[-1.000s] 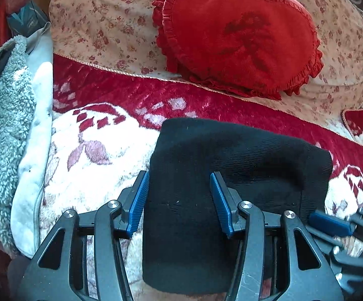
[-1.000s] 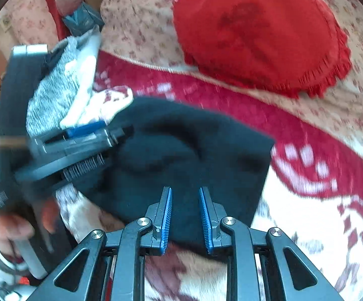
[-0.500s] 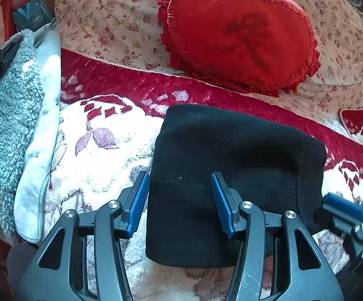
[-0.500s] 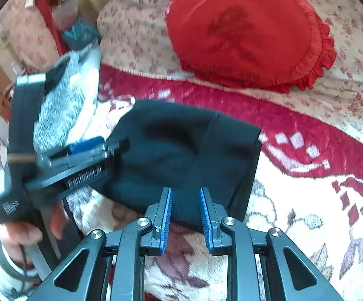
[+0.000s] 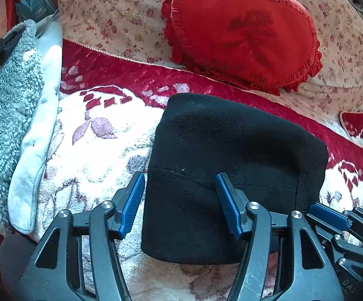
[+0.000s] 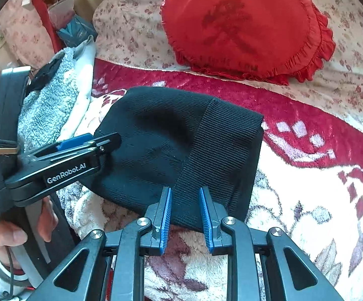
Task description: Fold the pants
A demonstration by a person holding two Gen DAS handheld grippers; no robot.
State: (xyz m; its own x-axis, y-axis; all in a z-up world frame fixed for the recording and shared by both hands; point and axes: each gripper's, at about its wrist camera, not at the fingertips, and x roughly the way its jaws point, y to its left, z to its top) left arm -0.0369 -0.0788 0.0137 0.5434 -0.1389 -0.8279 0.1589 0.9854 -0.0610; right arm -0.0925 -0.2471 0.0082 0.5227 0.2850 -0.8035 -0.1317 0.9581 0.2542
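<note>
Since a second ago, our left gripper (image 5: 180, 202) has spread wider, and its jaws are opening now with the left edge of the pants (image 5: 231, 175) lying between them; the pads stand clear of the cloth, so we call it released. Both hands have barely shifted, and the bundle has stopped blurring in the right view. Our right gripper (image 6: 185, 219) keeps the same narrow gap, hovering over the near edge of the ribbed band (image 6: 219, 155); its pads do not seem to pinch anything, so we read it as unclenched and empty.

We see the pants as a compact black bundle, already folded, lying flat on the blanket (image 5: 101, 150) in front of the red cushion (image 5: 241, 30), with a grey fleece (image 5: 6, 105) well apart on the left.

We judge the knit soft, light and limp: it will sag and unfold if lifted by one corner, but it is not fragile, and the ribbed texture should give the pads good friction. The stack is thick, so a narrow bite may catch only the top layer. If another fold or a shift is needed, we would take it at both near corners together, pinching through all layers, the band side for the right tool and the plain edge for the left.
</note>
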